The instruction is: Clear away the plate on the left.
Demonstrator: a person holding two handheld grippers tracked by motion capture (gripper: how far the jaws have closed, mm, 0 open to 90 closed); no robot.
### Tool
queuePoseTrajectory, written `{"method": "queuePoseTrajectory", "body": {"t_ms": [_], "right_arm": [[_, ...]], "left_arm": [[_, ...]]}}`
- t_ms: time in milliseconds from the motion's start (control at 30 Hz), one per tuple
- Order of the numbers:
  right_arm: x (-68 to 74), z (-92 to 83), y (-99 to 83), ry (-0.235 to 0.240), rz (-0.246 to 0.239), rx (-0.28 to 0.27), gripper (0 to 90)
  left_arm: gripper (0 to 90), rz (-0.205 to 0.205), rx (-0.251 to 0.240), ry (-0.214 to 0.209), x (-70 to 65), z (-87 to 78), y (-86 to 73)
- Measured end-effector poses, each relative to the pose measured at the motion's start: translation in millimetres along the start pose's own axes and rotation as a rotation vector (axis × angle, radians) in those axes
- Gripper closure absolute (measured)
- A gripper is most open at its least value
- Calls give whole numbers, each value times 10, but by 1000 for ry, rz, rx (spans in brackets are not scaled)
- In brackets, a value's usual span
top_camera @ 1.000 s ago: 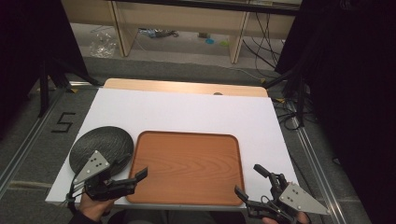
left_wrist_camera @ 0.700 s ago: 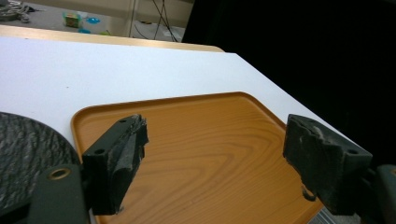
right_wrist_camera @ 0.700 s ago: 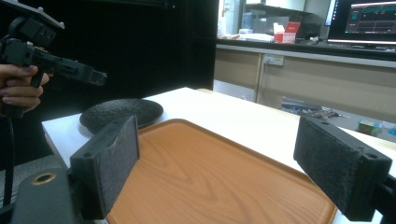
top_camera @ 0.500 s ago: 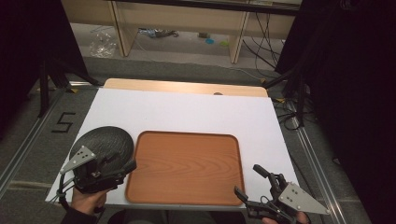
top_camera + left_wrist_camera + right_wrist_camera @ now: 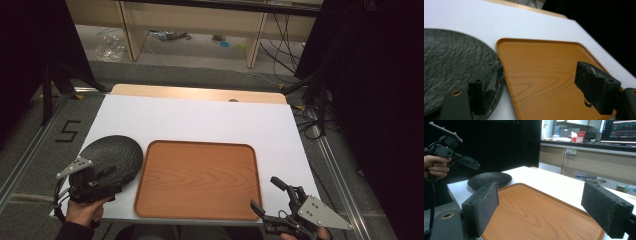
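A brown wooden tray (image 5: 197,180) lies on the near middle of the white table (image 5: 200,120). Left of it, almost touching, sits a round black textured plate (image 5: 112,157). My left gripper (image 5: 111,176) hovers over the plate's near edge, held by a hand. In the left gripper view its jaws stand open (image 5: 541,85), one over the plate (image 5: 451,65), the other over the tray (image 5: 544,65). My right gripper (image 5: 266,195) is open at the tray's near right corner. The right gripper view looks across the tray (image 5: 536,212) to the plate (image 5: 490,179) and the left gripper (image 5: 461,160).
The table's far strip is bare wood (image 5: 200,93). Beyond it are shelf frames and floor cables (image 5: 280,40). A "5" mark (image 5: 67,131) is on the floor at left. Metal rails run along both sides of the table.
My left gripper has swung left, from the tray's near left edge to over the black plate. The right gripper has stayed put and open.
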State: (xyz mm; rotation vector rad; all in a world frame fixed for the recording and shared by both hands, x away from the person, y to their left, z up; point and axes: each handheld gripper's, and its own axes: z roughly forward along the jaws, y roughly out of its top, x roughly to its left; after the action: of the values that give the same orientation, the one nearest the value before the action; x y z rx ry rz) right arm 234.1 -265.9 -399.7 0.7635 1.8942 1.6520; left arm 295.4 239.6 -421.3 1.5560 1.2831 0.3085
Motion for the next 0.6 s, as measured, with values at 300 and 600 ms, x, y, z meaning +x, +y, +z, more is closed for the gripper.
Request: {"method": "queuePoseTrajectory", "body": {"t_ms": [300,600], "right_arm": [[-4,18,-4,11,-12,-7,153],[3,23,-6,11,-9,-9,153]], "left_arm": [[241,-224,47,31,337,-58,-68],[256,-329,74,64,550,-113,-112]]}}
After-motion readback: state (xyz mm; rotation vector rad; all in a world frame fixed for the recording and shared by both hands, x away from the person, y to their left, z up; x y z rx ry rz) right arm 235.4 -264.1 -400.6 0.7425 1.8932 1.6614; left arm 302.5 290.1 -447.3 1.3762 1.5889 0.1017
